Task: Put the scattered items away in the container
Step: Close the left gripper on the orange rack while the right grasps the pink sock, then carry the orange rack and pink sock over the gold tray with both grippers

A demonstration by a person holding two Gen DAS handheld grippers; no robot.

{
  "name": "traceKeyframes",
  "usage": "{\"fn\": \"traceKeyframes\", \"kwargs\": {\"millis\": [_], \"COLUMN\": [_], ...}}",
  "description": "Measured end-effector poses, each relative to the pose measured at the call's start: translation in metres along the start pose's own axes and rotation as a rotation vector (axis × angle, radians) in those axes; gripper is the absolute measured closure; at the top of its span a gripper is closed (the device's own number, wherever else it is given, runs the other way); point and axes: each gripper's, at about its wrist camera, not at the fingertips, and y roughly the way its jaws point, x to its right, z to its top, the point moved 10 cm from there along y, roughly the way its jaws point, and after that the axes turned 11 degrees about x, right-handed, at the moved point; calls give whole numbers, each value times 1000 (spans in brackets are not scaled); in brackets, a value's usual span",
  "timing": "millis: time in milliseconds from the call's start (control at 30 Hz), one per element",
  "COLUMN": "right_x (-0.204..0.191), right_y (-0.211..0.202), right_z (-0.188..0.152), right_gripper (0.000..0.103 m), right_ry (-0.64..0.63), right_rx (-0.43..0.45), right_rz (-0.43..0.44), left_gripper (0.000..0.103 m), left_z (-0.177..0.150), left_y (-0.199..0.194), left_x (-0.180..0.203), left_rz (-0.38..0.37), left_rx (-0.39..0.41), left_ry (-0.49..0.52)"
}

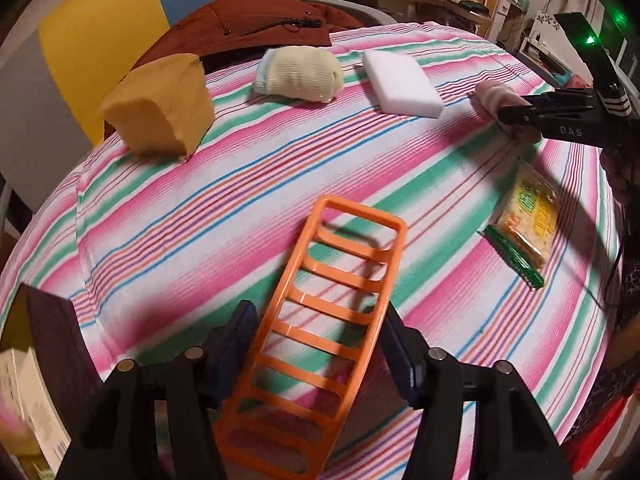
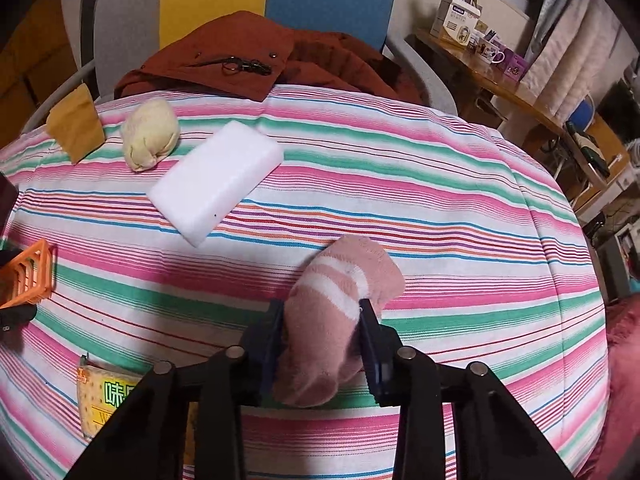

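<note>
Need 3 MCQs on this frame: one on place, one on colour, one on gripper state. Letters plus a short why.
1. Where does the white sponge block lie?
A. between the yellow sock bundle and the pink striped sock
B. inside the basket
C. on the brown coat

2. What colour is the slatted basket?
A. blue
B. orange
C. white

3. What is the right gripper doing?
A. open over bare cloth
B. shut on the pink striped sock
C. shut on the snack packet

Key:
1 A, the right wrist view shows the block between the two socks on the striped cloth.
2 B, plainly orange in the left wrist view.
3 B, both pads press the sock's sides.
</note>
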Motion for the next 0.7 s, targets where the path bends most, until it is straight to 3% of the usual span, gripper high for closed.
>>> {"fn": "traceKeyframes", "kwargs": {"millis": [400,700], "right_x": [-25,-47], "right_y": [-16,-71], "right_z": [6,20], "right_gripper": [70,70], "right_ry": [-27,19], "right_rx": [55,215], "right_rz": [67,128], "left_gripper": [47,47], "left_z": [-31,-47], "left_y": [-22,-55], "left_x": [27,52], "left_rz": [19,-28], "left_rx": [18,183], "left_ry": [-87,-141]}}
